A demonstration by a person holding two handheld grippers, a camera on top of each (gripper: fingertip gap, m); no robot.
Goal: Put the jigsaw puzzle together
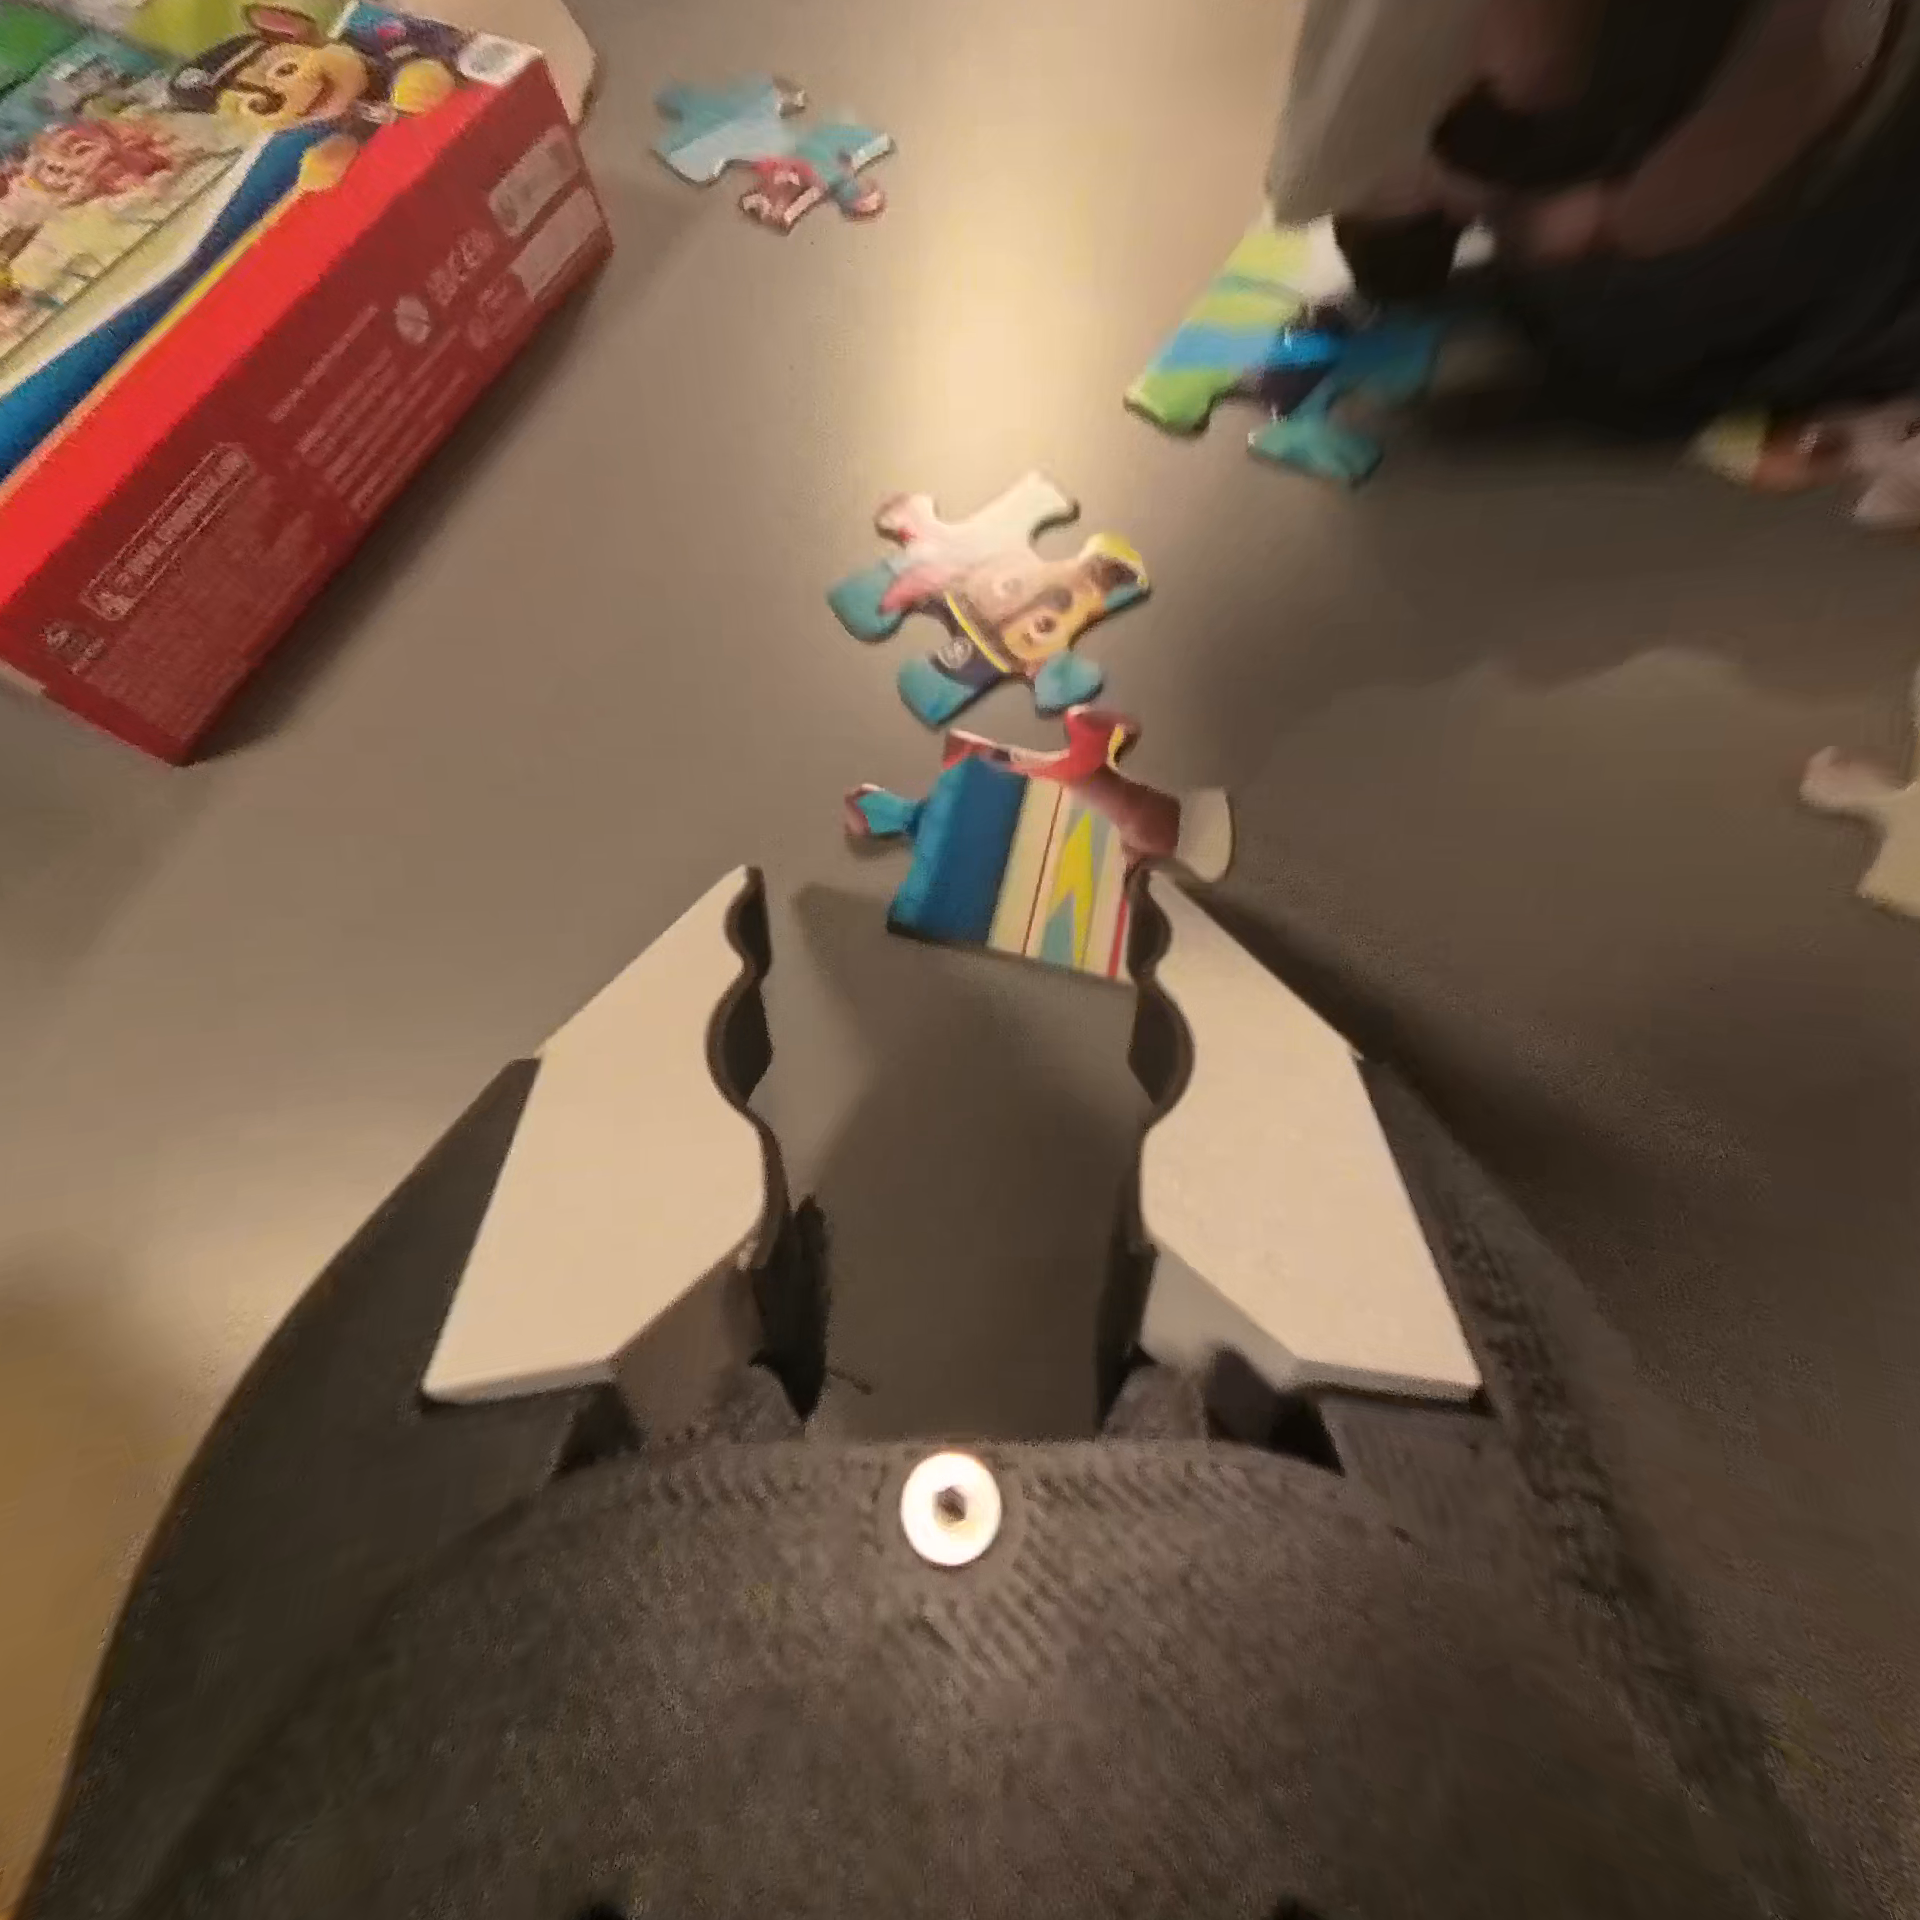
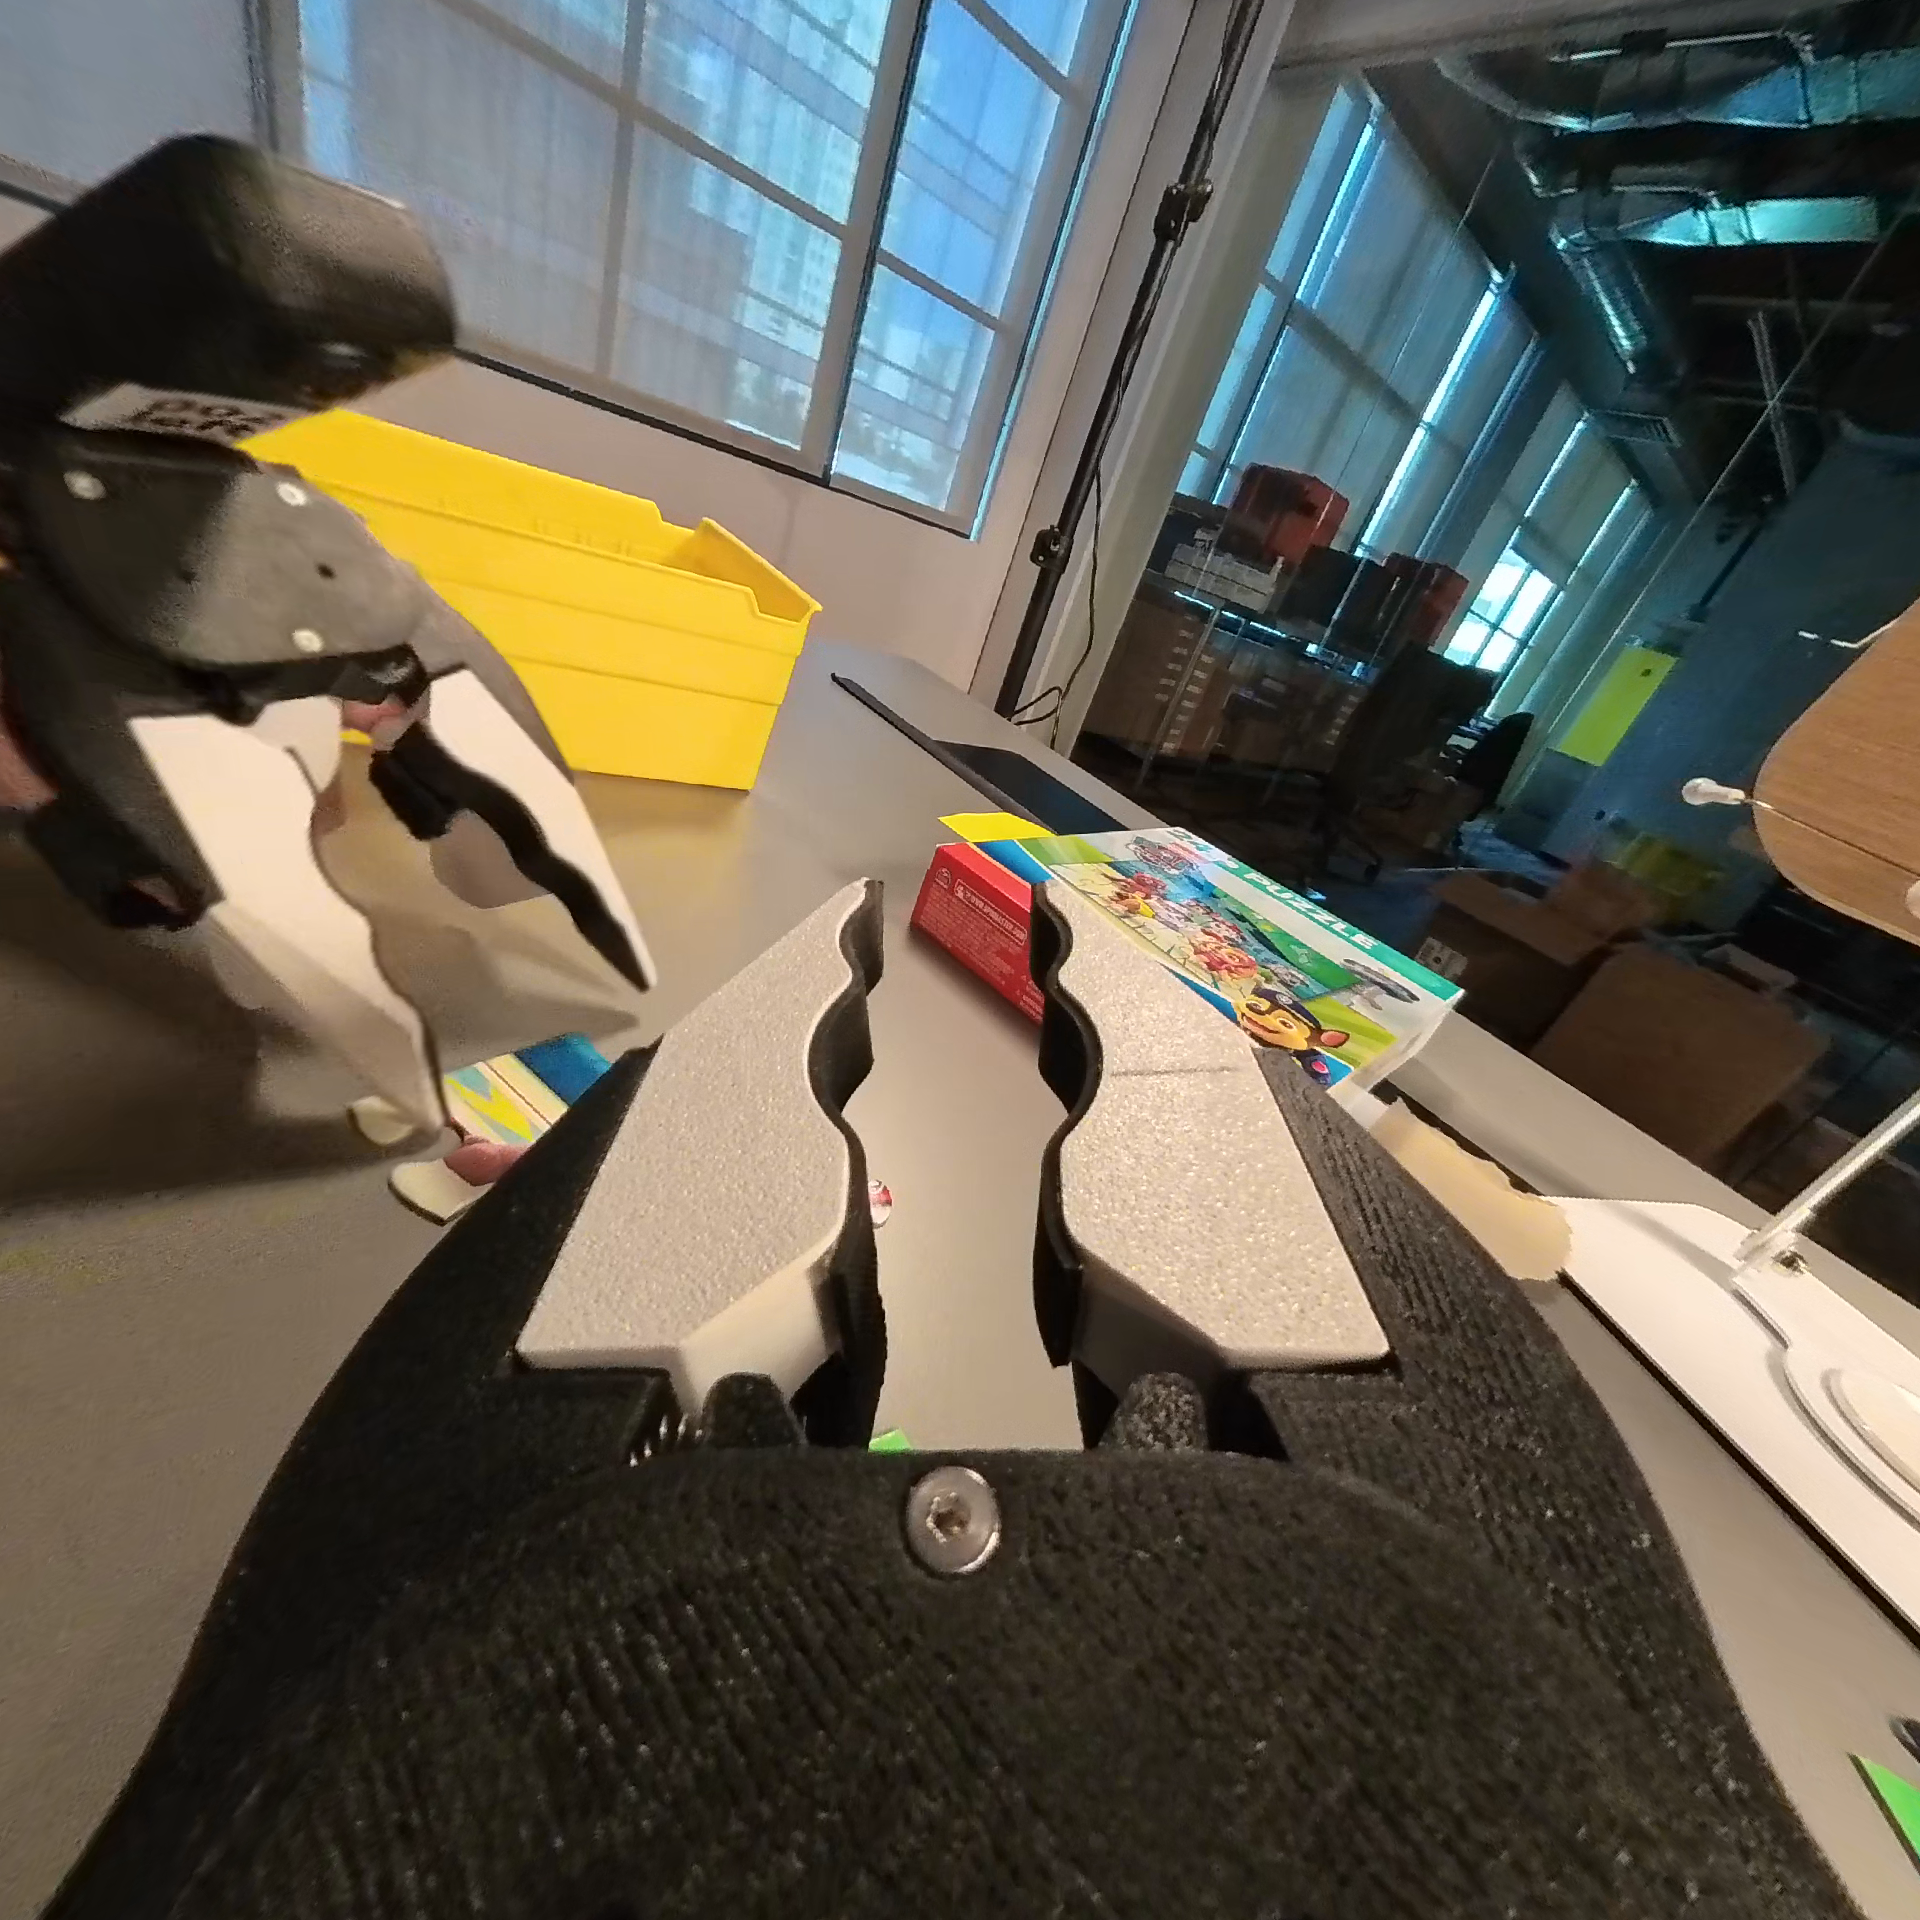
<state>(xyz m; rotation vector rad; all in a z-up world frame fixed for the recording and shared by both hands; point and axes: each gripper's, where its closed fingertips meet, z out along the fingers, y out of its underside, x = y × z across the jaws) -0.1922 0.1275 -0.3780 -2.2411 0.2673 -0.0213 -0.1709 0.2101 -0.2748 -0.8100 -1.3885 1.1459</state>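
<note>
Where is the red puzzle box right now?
In the left wrist view the red box lies on the grey table at upper left, left of the loose puzzle pieces.

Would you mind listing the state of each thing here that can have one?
Left gripper: jaws open, nothing clamped.
Right gripper: jaws apart, nothing between.
Striped puzzle piece: flat on table, at the left gripper's fingertips.
Puzzle box: closed, lying flat.
Yellow bin: upright, contents hidden.

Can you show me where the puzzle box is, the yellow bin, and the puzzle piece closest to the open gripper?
puzzle box (image 1: 312,416): left wrist view, on its red side.
yellow bin (image 2: 582,613): right wrist view, on its front wall.
puzzle piece (image 1: 997,862): left wrist view, on its blue and striped middle.
</note>
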